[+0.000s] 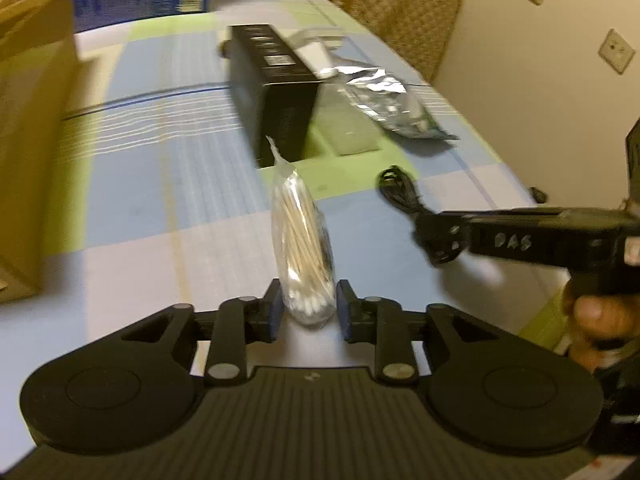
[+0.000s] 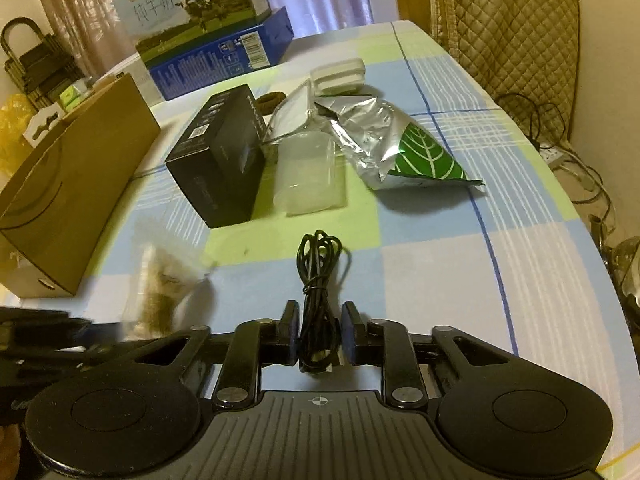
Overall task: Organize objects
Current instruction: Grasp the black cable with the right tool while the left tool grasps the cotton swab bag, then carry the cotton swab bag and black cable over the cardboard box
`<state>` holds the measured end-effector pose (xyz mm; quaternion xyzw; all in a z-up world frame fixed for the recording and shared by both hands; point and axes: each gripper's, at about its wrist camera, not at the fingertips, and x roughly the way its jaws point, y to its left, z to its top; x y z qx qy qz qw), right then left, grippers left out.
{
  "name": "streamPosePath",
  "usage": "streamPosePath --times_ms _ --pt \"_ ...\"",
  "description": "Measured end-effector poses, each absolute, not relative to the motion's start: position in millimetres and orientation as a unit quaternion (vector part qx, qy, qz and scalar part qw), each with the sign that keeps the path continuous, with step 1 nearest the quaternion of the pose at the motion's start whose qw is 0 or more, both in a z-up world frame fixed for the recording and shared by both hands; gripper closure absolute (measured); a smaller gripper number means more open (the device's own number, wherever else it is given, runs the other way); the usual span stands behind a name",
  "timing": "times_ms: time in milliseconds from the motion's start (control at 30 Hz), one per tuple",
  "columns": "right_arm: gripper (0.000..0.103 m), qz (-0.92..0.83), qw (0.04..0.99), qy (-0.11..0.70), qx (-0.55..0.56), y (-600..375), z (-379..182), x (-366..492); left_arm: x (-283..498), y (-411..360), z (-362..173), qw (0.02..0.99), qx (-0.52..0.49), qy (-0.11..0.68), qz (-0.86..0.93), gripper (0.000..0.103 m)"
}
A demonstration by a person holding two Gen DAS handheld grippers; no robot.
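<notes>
My left gripper [image 1: 309,300] is shut on the swab end of a clear bag of cotton swabs [image 1: 300,236], which sticks forward above the checked tablecloth [image 1: 160,200]. From the right wrist view that bag [image 2: 164,288] shows as a blur at the lower left. My right gripper [image 2: 320,320] is shut on a coiled black cable [image 2: 320,264], whose loop pokes out ahead of the fingers. In the left wrist view the right gripper [image 1: 438,240] comes in from the right with the cable [image 1: 400,188] hanging from its tip. A hand [image 1: 596,316] holds its handle.
A black box [image 2: 220,160] lies mid-table beside a clear plastic container [image 2: 308,176] and a silver foil bag with a green leaf [image 2: 392,144]. A brown cardboard box [image 2: 68,188] stands at the left. Blue and milk cartons [image 2: 224,56] sit at the back, a quilted chair [image 2: 512,32] behind.
</notes>
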<state>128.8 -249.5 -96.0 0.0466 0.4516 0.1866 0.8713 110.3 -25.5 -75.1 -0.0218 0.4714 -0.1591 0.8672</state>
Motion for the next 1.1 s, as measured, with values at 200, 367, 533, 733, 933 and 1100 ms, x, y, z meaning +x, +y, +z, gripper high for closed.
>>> streamPosePath --times_ms 200,367,533,733,933,1100 --pt "0.063 0.190 0.878 0.438 0.038 -243.2 -97.0 131.0 108.6 -18.2 -72.1 0.884 -0.004 0.450 -0.124 0.057" --pt "0.063 0.184 0.878 0.441 0.039 -242.4 -101.3 134.8 116.2 -21.9 -73.8 0.892 0.017 0.437 -0.111 0.050" --pt "0.063 0.185 0.881 0.435 0.036 -240.4 -102.4 134.7 126.0 -22.9 -80.8 0.895 0.013 0.435 -0.097 0.051" --pt "0.063 0.187 0.883 0.430 0.026 -236.2 -103.0 135.0 131.0 -24.4 -86.6 0.889 0.026 0.447 -0.099 0.071" --pt "0.063 0.186 0.888 0.421 -0.006 -226.1 -105.5 137.1 126.8 -24.3 -85.0 0.888 0.024 0.448 -0.100 0.081" --pt "0.091 0.170 0.894 0.412 -0.056 -214.3 -107.5 133.3 124.9 -25.6 -84.3 0.888 0.026 0.448 -0.100 0.082"
